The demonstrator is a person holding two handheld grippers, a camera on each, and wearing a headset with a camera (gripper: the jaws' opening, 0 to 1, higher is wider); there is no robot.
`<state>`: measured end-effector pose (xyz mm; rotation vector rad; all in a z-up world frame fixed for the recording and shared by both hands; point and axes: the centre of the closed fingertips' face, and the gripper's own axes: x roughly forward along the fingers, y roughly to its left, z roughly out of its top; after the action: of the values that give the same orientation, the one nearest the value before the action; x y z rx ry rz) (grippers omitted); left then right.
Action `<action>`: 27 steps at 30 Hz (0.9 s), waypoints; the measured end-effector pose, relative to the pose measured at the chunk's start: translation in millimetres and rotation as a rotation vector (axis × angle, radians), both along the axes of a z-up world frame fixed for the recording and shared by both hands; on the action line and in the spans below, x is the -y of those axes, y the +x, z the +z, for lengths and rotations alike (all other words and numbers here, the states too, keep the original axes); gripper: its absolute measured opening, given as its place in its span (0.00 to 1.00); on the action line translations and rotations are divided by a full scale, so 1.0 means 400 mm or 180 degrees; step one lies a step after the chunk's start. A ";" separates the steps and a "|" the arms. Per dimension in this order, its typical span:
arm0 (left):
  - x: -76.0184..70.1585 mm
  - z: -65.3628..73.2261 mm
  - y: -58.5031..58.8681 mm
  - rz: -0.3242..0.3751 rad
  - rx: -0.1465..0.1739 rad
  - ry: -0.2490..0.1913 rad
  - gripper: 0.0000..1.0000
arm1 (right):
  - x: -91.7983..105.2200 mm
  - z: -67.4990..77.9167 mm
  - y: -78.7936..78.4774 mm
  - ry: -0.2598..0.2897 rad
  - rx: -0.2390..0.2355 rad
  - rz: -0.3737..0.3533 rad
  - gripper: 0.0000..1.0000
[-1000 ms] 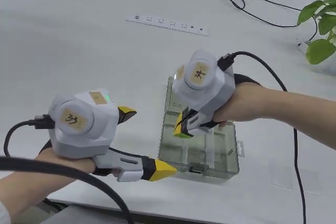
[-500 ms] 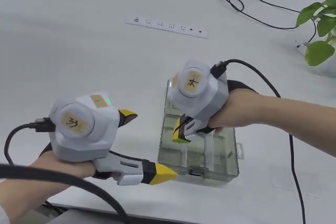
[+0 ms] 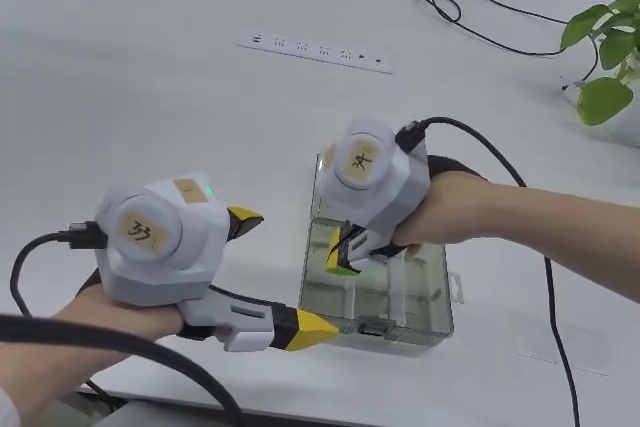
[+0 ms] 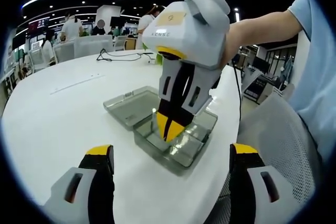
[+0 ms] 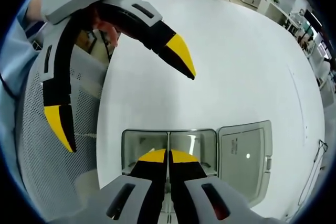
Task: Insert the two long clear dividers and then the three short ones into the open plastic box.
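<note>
Clear plastic box [image 3: 422, 295] lay open; the right gripper [image 3: 340, 259], jaws pressed together, dipped into it, the left gripper [image 3: 284, 272] beside, jaws wide apart.

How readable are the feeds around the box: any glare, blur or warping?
Head view: sharp, even light, soft shadows, faint reflections in the clear plastic box. Left gripper view: strong fisheye bending, right claw sharp. Right gripper view: table edge curved, a small bright spot on the box lid.

Bright, even overhead light; sharp pictures, fisheye edges warped
</note>
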<state>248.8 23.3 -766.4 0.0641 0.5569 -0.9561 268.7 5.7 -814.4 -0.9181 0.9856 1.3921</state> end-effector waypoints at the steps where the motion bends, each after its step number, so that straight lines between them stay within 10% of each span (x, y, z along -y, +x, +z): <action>1: 0.000 0.000 0.001 -0.0002 0.0005 0.0007 0.93 | 0.000 0.000 0.000 -0.0006 -0.0005 -0.0008 0.02; 11: -0.003 0.002 0.004 -0.0001 0.0011 0.0010 0.93 | 0.001 -0.002 -0.005 -0.0025 -0.0044 -0.0028 0.05; 27: -0.002 0.003 0.000 -0.0017 -0.0001 0.0023 0.94 | -0.004 0.043 -0.027 0.0413 -0.0002 -0.0010 0.58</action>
<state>249.0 24.2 -765.4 0.0718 0.5607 -0.9594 257.9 7.1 -797.3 -0.8193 0.8860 1.4362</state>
